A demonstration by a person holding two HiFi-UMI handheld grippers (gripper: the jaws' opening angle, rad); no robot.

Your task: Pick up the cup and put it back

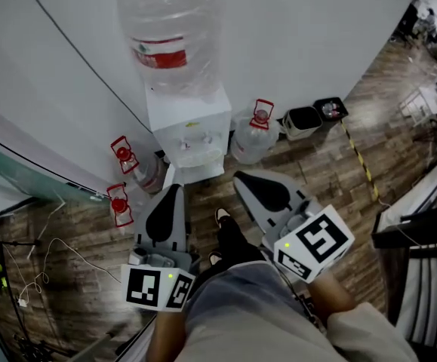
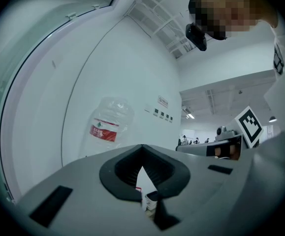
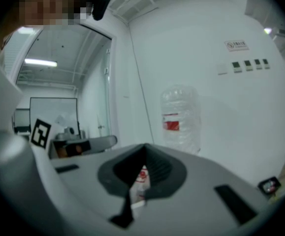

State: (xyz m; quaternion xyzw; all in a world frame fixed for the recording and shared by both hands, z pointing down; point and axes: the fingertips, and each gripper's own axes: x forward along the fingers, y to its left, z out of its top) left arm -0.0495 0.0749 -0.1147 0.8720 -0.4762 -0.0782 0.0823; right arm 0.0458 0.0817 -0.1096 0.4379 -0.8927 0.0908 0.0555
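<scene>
**Approach not begun: both jaws shut, cup not found**

Left gripper and right gripper both have jaws together with nothing between them. The dispenser stands ahead of both jaw tips, well apart from them, with the bottle on top.

No view shows the cup clearly. It's probably in the dispenser's tap recess, ahead of the jaws. I can't tell its long axis or which way its mouth points.

Open one pair of jaws before you reach in. Come in level and grip the cup's wall, not its rim.
</scene>
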